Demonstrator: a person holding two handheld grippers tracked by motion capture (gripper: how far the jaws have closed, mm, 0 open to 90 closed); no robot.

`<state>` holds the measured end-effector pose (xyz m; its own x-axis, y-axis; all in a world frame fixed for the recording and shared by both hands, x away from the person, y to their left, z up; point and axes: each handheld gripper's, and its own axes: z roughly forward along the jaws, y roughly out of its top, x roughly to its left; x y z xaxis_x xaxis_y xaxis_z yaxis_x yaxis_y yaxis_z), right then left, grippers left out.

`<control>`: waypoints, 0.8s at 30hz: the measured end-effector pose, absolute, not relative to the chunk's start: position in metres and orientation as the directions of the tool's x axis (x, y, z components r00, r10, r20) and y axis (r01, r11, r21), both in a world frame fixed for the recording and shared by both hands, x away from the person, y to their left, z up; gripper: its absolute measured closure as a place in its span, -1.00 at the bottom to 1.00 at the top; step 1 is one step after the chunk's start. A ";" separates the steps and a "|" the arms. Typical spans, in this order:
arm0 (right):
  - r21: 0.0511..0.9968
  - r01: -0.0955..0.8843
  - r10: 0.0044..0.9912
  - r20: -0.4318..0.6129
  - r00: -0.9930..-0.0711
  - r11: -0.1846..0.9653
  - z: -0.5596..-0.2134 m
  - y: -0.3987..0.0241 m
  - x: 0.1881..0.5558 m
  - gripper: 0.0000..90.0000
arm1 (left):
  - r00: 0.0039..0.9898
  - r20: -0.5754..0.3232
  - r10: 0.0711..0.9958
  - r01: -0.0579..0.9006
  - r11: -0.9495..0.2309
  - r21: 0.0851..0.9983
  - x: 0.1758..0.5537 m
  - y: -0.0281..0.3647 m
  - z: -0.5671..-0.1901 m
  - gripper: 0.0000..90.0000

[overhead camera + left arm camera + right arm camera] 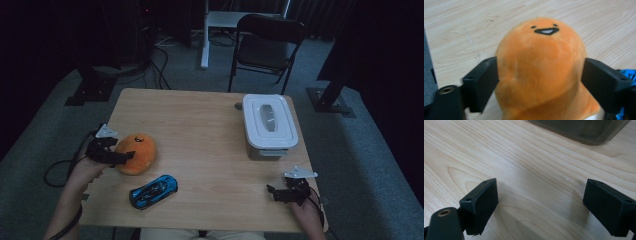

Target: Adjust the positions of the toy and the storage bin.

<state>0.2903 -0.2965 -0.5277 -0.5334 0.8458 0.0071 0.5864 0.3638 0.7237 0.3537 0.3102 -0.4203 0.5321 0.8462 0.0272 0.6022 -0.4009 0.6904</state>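
Item: round orange plush toy with stitched face (pixel 541 72), counter's (pixel 210 125) nine o'clock edge, straddled by released left tongs (pixel 125 156); right tongs (pixel 541 207) released, idle; next: clench, lift.

High view: overhead, near side, facing forward over the whole table (pixel 210 125). Gripper views: low, close. Left one shares the orange plush (pixel 541 72) (pixel 136 153) with it.

plush toy (pixel 136 153): 1 | toy car (pixel 153 191): 1 | lidded box (pixel 269 125): 1 | chair (pixel 265 47): 1
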 end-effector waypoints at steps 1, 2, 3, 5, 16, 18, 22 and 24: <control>0.724 0.587 0.846 0.007 -0.533 0.364 -0.528 -0.297 0.290 -0.73 | 0.532 0.027 0.846 0.602 -0.401 0.690 0.354 0.310 -0.420 -0.68; 0.723 0.588 0.847 0.008 -0.532 0.363 -0.528 -0.297 0.290 -0.73 | 0.527 0.020 0.850 0.596 -0.386 0.704 0.352 0.310 -0.416 -0.72; 0.723 0.589 0.849 0.007 -0.529 0.362 -0.528 -0.297 0.290 -0.73 | 0.531 0.013 0.847 0.591 -0.382 0.710 0.350 0.308 -0.414 -0.79; 0.723 0.591 0.851 0.007 -0.525 0.358 -0.528 -0.297 0.291 -0.73 | 0.534 0.010 0.845 0.587 -0.380 0.715 0.349 0.306 -0.412 -0.79; 0.739 0.589 0.873 0.003 -0.488 0.327 -0.521 -0.310 0.286 -0.73 | 0.628 -0.007 0.778 0.535 -0.426 0.730 0.348 0.263 -0.404 -0.99; 0.750 0.586 0.884 0.005 -0.468 0.306 -0.517 -0.315 0.286 -0.73 | 0.642 -0.010 0.766 0.526 -0.431 0.733 0.348 0.255 -0.405 -0.99; 0.763 0.580 0.897 0.000 -0.443 0.286 -0.512 -0.322 0.286 -0.73 | 0.671 -0.010 0.741 0.510 -0.453 0.731 0.351 0.238 -0.408 -0.99; 0.762 0.584 0.910 -0.016 -0.415 0.280 -0.509 -0.327 0.288 -0.73 | 0.685 -0.031 0.728 0.514 -0.453 0.728 0.355 0.222 -0.414 -0.99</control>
